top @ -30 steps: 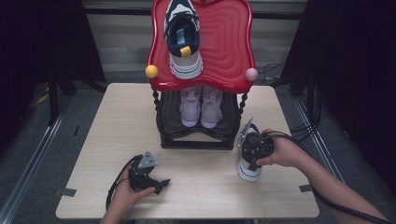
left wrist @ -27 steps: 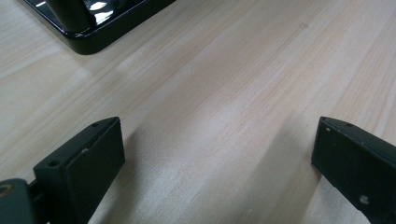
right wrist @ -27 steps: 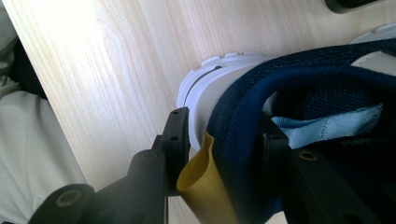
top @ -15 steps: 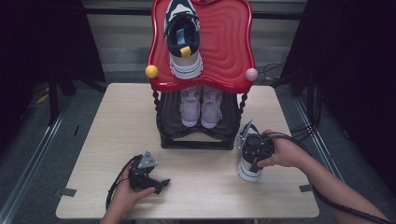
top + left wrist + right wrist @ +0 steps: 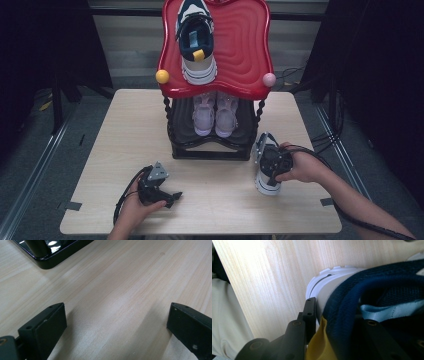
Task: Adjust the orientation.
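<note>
At the near left of the pale wooden table (image 5: 120, 130), the left gripper (image 5: 172, 196) rests with its jaws spread wide over bare wood. At centre, a glossy black shoe stand (image 5: 210, 150) carries a red wavy-edged tray top (image 5: 245, 45). To the right, the right gripper (image 5: 337, 340), its jaws having just been closing, clamps the collar of the navy-and-white sneaker (image 5: 266, 175) standing beside the stand's right corner.

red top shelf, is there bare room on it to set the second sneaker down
Yes: the red top shelf is bare right of the navy sneaker already there. The lower tier is crowded by the pale pair. The table is bare left of the rack.
</note>
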Motion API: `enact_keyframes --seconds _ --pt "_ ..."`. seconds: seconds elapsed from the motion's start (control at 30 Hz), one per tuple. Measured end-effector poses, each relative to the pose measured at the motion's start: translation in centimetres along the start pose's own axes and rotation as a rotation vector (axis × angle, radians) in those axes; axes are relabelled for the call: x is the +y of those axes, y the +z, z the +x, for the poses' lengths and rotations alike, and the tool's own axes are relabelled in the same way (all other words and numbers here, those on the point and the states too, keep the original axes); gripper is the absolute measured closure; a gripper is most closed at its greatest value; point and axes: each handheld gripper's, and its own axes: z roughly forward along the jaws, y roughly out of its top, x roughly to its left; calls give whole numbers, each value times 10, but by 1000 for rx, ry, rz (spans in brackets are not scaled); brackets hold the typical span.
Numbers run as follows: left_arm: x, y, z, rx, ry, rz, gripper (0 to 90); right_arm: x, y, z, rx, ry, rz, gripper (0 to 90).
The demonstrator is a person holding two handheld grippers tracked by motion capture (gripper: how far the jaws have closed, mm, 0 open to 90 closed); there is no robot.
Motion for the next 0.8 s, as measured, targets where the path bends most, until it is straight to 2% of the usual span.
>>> enact_keyframes --seconds 0.1,0.13,0.23,0.27,0.43,0.47,0.5,0.53,0.57,0.6,0.67,0.8 --pt "0 0 0 0 0 0 21 0 -1 0 -4 -5 0 693" --pt "0 0 0 0 0 0 21 0 -2 2 -2 12 10 694" --pt "0 0 0 0 0 0 21 -1 -3 3 -8 21 17 697" --pt "0 0 0 0 0 -1 21 -2 -3 2 -13 1 2 698" --pt "0 0 0 0 0 0 21 -5 -7 3 -19 20 -3 701" --pt "0 0 0 0 0 0 21 -5 -8 1 -19 5 -14 701" --pt "0 0 0 0 0 0 21 -5 -9 3 -20 19 -9 701" --pt "0 0 0 0 0 0 21 -6 -10 2 -24 8 -9 701" --pt "0 0 0 0 -1 0 21 -6 -12 3 -28 29 9 701" --pt "0 0 0 0 -1 0 21 -6 -12 2 -31 3 -13 701" --pt "0 0 0 0 -1 0 21 -6 -16 4 -38 24 2 701" --pt "0 0 0 -1 1 4 21 -6 -21 4 -48 8 -9 701"
